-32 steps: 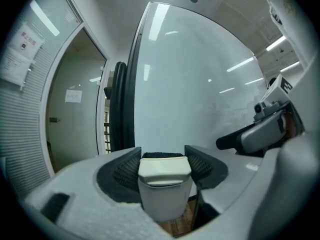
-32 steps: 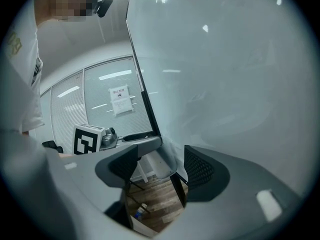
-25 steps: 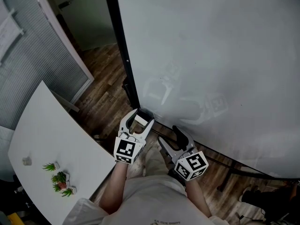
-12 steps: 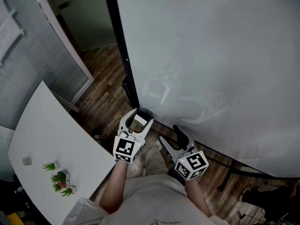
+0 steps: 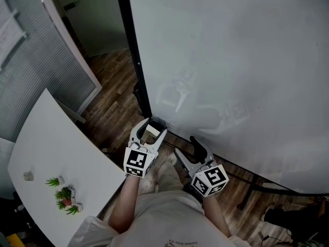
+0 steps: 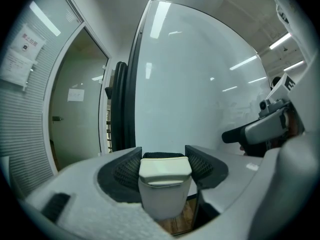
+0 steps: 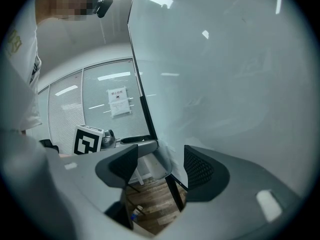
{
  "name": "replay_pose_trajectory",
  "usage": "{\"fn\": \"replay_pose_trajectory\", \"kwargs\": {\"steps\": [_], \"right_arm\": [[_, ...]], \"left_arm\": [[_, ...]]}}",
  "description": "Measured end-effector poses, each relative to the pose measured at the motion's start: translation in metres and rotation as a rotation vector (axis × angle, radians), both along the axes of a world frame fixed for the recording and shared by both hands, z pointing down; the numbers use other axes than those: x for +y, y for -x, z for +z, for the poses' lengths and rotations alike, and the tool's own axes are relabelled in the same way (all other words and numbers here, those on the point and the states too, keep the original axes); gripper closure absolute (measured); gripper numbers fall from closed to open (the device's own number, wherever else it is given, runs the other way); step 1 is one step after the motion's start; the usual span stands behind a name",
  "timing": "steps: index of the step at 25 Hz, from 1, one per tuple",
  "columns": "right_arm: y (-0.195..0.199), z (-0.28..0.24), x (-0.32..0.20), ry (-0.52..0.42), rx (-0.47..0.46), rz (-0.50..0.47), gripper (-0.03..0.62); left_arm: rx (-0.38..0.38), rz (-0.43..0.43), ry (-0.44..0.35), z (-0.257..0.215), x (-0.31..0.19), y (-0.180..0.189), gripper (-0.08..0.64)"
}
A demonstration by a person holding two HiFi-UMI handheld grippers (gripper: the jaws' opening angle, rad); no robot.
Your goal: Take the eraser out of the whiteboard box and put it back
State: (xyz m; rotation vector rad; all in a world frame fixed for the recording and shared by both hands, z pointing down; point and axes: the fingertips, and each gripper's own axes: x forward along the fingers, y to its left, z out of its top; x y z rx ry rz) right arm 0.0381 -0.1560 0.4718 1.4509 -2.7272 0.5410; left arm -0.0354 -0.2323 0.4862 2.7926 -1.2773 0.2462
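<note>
Beside the whiteboard [image 5: 231,45], left claw [image 5: 152,128] clamps the eraser [image 6: 164,174]; right claw [image 5: 185,147] gapes empty.

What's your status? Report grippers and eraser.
Left hand-held gripper shut on eraser, by whiteboard's lower corner. Right hand-held gripper open, empty. Nothing seen in the way.

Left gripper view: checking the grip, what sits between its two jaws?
A cream-white block-shaped eraser, clamped in the left gripper; the left gripper view shows it plainly.
</note>
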Motion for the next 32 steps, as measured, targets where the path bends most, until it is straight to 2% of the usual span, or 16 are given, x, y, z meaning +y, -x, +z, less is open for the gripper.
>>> {"fn": "replay_pose_trajectory", "kwargs": {"steps": [32], "right_arm": [[-0.003, -0.011, 0.017, -0.043, 0.004, 0.010, 0.318]], "left_arm": [[0.013, -0.022, -0.055, -0.026, 0.012, 0.007, 0.293]]}}
